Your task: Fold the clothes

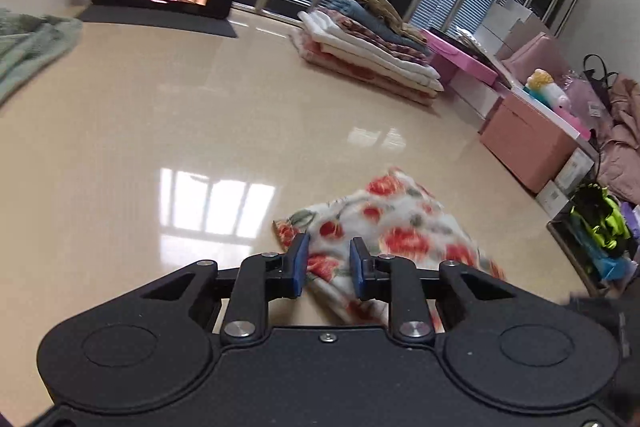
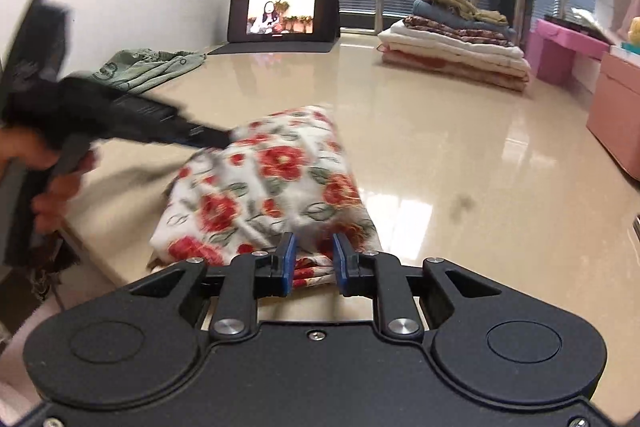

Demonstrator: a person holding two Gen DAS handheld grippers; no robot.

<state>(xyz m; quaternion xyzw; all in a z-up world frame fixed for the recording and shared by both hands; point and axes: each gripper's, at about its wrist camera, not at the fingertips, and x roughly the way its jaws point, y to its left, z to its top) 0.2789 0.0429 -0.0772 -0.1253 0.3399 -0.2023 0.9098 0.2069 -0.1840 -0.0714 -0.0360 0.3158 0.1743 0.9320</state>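
A white fleece garment printed with red flowers (image 2: 276, 183) lies part-folded on the glossy beige worktop (image 2: 440, 147). Both hand-held grippers, left (image 1: 326, 265) and right (image 2: 314, 257), straddle its edges, jaws narrowed; actual pinching is unclear. Next, likely a final fold.

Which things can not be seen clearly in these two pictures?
- Left wrist view: near edge of the floral cloth, hidden behind the left gripper.
- Right wrist view: left gripper's fingers, blurred against the cloth; grip unclear.
- Right wrist view: cloth between the right gripper fingers; contact unclear.
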